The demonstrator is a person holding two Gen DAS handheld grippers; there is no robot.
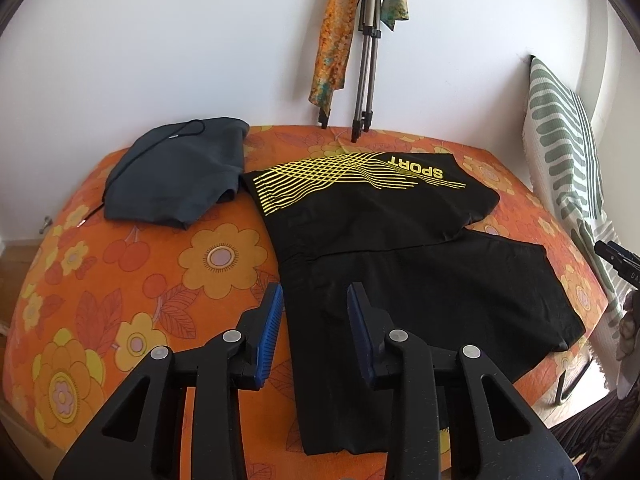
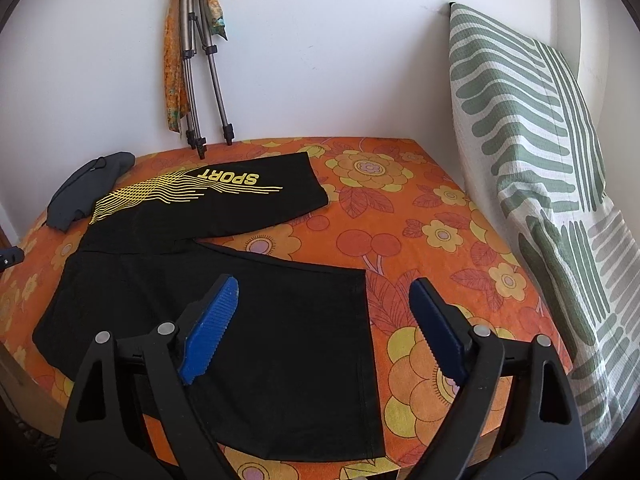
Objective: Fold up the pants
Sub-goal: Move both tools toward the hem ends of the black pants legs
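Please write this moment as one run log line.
pants: flat, unfolded | left hand-held gripper: open at waist edge | right hand-held gripper: open over leg hem

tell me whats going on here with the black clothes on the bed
A person holding a pair of tongs in each hand is starting to fold black pants with a yellow SPORT print, spread flat on an orange flowered bedspread. The left tongs straddle the near left edge of the pants, not yet pinching the cloth. The right tongs hang wide open over the plain leg's hem. A dark grey folded garment lies beyond, to the left. No fold has been made yet.
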